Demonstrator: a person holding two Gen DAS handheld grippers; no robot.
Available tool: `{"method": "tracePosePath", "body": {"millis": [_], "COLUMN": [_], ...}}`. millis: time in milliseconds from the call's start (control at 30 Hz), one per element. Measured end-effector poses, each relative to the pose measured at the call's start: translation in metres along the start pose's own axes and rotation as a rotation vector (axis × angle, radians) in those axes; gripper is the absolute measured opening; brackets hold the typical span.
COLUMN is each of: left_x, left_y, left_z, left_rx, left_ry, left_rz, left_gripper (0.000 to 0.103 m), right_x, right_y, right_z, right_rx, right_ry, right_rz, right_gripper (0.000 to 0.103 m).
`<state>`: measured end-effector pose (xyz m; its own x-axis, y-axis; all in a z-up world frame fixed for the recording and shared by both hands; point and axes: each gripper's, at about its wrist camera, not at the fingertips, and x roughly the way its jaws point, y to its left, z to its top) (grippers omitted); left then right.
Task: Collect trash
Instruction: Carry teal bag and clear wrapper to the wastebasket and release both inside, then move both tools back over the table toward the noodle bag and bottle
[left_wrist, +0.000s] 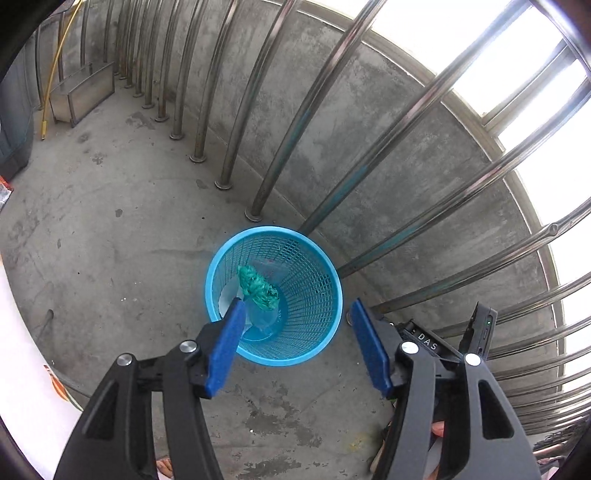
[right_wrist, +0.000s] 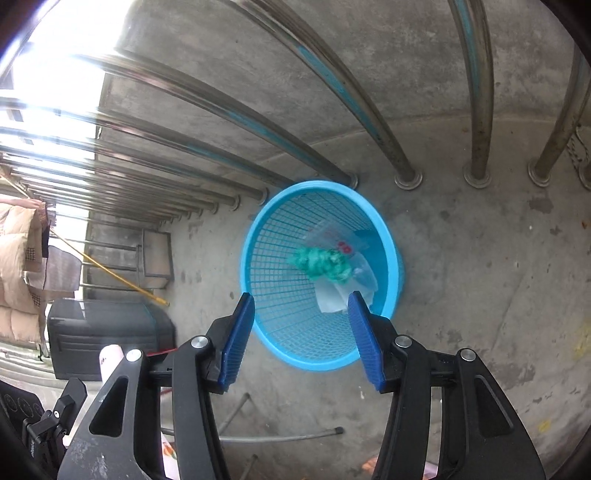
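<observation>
A blue mesh waste basket (left_wrist: 314, 332) stands on the concrete floor by the steel railing; it also shows in the right wrist view (right_wrist: 266, 251). Inside lie a green crumpled wad (left_wrist: 258, 286) and a clear plastic bag with red print (right_wrist: 338, 240); the wad also shows in the right wrist view (right_wrist: 321, 264). My left gripper (left_wrist: 297, 308) is open and empty above the basket's mouth. My right gripper (right_wrist: 301, 299) is open and empty over the basket's near rim.
Steel railing bars (left_wrist: 258, 173) and a concrete wall run close behind the basket. A metal box (left_wrist: 83, 94) and a yellow pole (left_wrist: 55, 74) stand far left. A dark bin (right_wrist: 107, 336), hanging quilts (right_wrist: 18, 266) and thin metal rods (right_wrist: 280, 437) lie near the right gripper.
</observation>
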<state>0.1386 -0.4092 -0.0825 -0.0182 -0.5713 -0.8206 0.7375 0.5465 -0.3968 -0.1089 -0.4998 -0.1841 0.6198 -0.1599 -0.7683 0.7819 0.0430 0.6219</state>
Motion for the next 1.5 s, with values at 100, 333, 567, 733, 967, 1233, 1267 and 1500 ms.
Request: {"method": "tracePosePath", "body": {"millis": [100,333,567,733,967,1233,1267,1500], "left_x": [-0.023,-0.099,-0.186,-0.246,-0.314,-0.37,-0.377,-0.421], "left_y": [0.003,0.014,0.029,0.048,0.089,0.14,0.145,0.174], "left_z": [-0.007,-0.028,-0.067,-0.115,-0.185,-0.266,-0.276,-0.35], "left_rx": [-0.005,-0.021,-0.034,-0.056,-0.156,-0.303,-0.32,-0.406], "left_ry": [-0.035,-0.158,-0.312,-0.429,-0.547,-0.646,-0.659,-0.74], "left_rz": [0.0,0.023,0.128,0.21,0.343,0.428,0.439,0.52], "left_gripper": [0.06,0.065,0.069,0.071,0.072,0.072,0.072,0.072], "right_x": [-0.014,-0.042,-0.074,-0.094,-0.11,-0.139,-0.142,-0.16], "right_y": [0.018,0.078,0.151,0.195,0.228,0.251,0.252,0.26], "right_z": [-0.005,-0.03,-0.081,-0.13,-0.2,-0.265,-0.273,-0.351], "right_rx": [-0.056,-0.28,-0.619,-0.841,-1.12,-1.307,-1.313,-1.427], "right_ry": [-0.036,-0.088,-0.169,-0.254,-0.321,-0.279,-0.264,-0.152], "right_rz": [0.009,-0.012,-0.093,-0.139,-0.146,0.127,0.179,0.396], "right_gripper": [0.055,0.062,0.088,0.095,0.095,0.095,0.095,0.095]}}
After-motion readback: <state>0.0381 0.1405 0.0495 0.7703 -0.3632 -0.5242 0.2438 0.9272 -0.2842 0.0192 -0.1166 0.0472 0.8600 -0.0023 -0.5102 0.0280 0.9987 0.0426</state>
